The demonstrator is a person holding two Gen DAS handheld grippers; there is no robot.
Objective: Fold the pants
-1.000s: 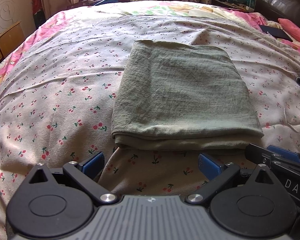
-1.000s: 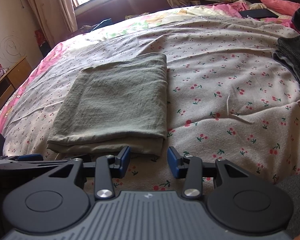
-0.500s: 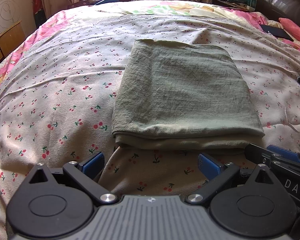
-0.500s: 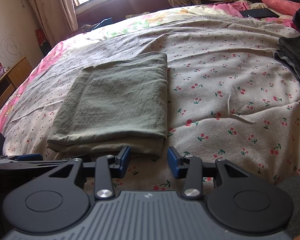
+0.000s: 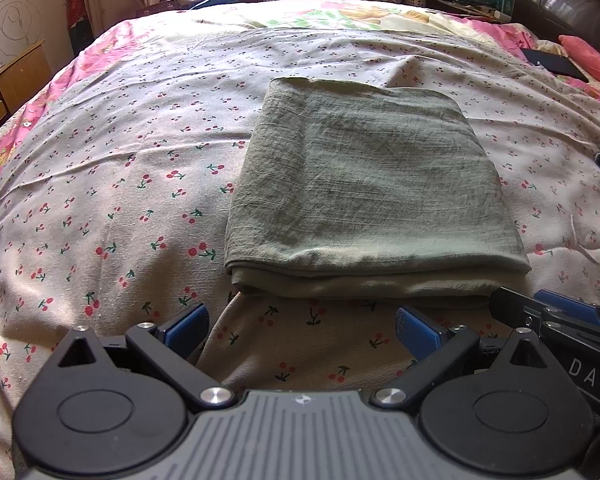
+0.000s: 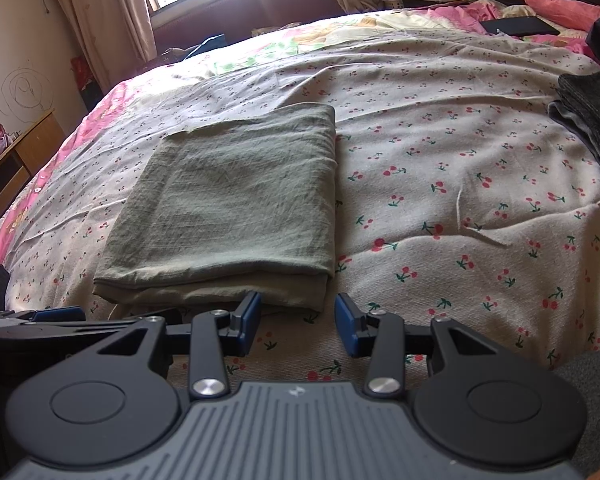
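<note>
The green pants [image 5: 364,188] lie folded near the bed's [image 5: 100,168] front edge. Left gripper [image 5: 300,324] and right gripper [image 6: 298,320] gape empty, seemingly just short of the pants.

A cherry-print bedsheet [image 6: 440,152] covers the bed, with dark folded clothes [image 6: 592,120] at its right edge.
</note>
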